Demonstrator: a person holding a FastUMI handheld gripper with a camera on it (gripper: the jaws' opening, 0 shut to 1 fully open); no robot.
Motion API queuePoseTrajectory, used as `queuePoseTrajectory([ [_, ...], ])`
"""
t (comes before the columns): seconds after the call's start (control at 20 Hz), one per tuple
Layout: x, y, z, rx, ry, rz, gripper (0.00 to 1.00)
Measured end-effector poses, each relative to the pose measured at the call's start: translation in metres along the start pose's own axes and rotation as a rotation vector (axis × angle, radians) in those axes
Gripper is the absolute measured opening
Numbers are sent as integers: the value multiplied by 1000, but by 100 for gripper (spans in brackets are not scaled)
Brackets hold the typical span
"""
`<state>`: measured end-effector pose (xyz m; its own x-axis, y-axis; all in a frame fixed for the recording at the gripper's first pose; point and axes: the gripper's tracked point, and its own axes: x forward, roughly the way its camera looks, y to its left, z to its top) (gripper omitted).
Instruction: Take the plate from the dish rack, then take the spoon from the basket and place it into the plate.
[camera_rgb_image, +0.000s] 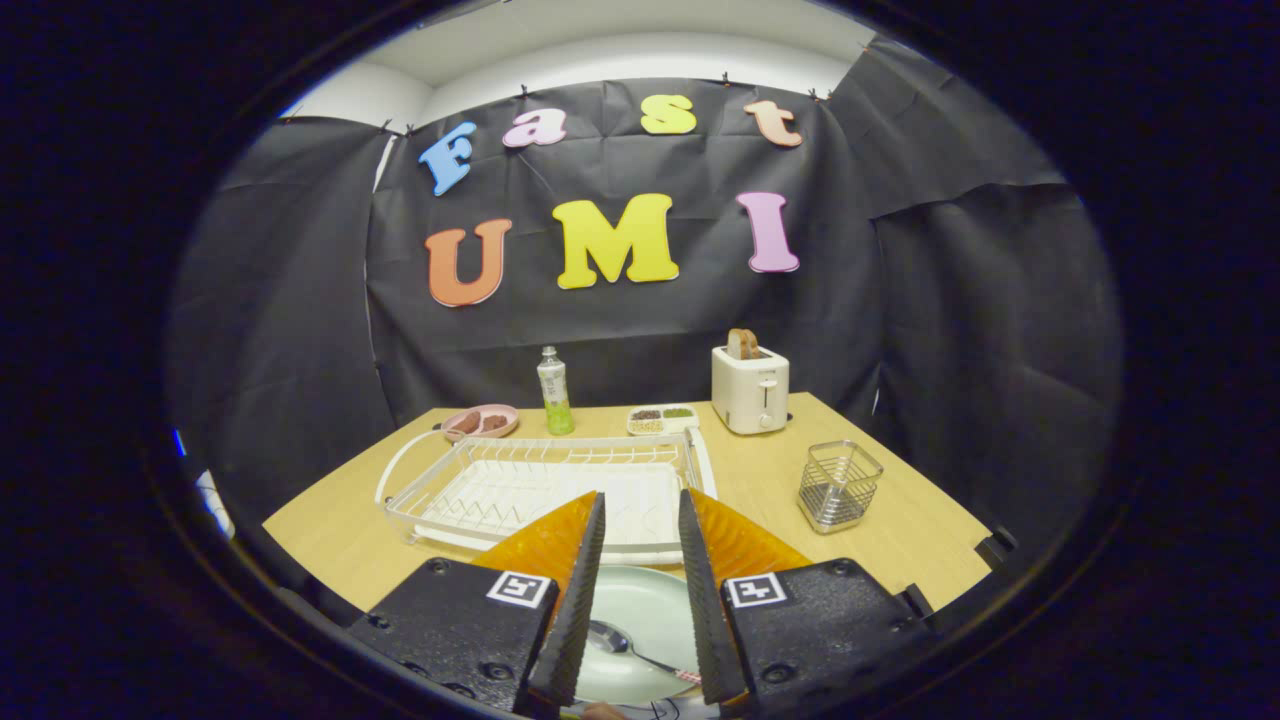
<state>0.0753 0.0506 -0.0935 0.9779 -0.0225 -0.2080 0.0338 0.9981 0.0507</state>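
A pale green plate (640, 610) lies flat on the wooden table, seen between and under my fingers. A metal spoon (625, 645) with a reddish handle end rests in the plate, apart from both fingers. My gripper (641, 515) hovers above the plate, open, with nothing between its fingers. The white dish rack (540, 485) stands just beyond the fingertips, with no dishes in it. The wire basket (838, 485) stands to the right of the rack, and nothing sticks out of it.
At the back of the table stand a white toaster (750, 388) with bread in it, a green bottle (554, 392), a pink dish (481, 421) of food and a small divided tray (661, 418). Black cloth walls close in the table.
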Motion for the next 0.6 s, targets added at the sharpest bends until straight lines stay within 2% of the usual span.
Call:
queuePoseTrajectory([
  [0.1,-4,-4,3,6,-14,0,61],
  [0.25,-10,-13,4,21,-19,-22,100],
  [0.4,-24,-22,7,39,-35,-50,100],
  [0.6,-44,-22,3,36,-38,-48,100],
])
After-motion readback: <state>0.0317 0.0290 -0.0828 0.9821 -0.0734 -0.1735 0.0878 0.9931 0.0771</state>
